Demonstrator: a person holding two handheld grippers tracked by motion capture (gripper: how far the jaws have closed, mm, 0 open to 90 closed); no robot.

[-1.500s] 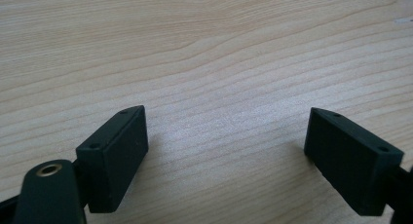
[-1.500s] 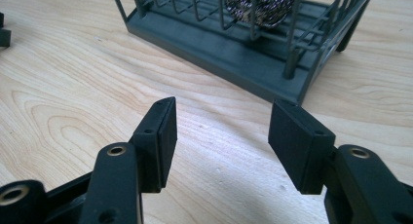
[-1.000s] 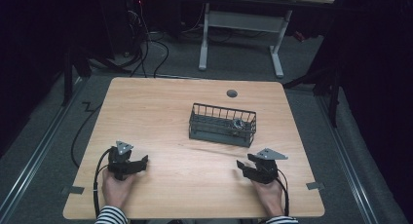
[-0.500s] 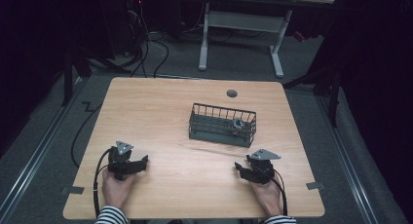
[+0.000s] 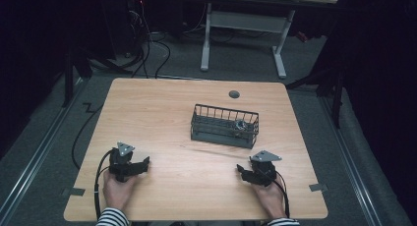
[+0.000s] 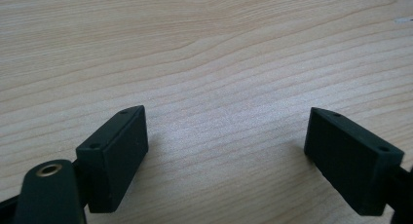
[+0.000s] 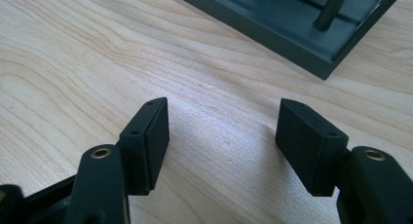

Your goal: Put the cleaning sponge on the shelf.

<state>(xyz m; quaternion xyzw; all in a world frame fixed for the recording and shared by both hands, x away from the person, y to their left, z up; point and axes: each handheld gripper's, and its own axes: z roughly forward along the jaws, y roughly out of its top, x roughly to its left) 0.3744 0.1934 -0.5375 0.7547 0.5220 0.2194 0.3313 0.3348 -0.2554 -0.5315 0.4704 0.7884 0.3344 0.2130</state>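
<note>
A dark wire basket (image 5: 224,126) stands on the wooden table (image 5: 162,108), right of the middle, with a small shiny thing (image 5: 240,125) inside near its right end. My left gripper (image 5: 142,164) rests on the table at the front left, held in a hand, its jaws wide open over bare wood (image 6: 226,121). At the front right my right gripper (image 5: 242,171) lies in the other hand; its jaws have just been opening and nothing is between them (image 7: 224,121). The basket's base (image 7: 292,24) lies a short way ahead of the right gripper.
A round grey grommet (image 5: 234,94) sits near the table's far edge. Beyond the table stands a white desk frame (image 5: 243,24) on dark carpet, with cables on the floor at the left. Tape marks (image 5: 317,187) lie at the table's front corners.
The right gripper's jaws stand a little wider than a second ago. Both hands have stayed where they were, and the basket has not moved.
</note>
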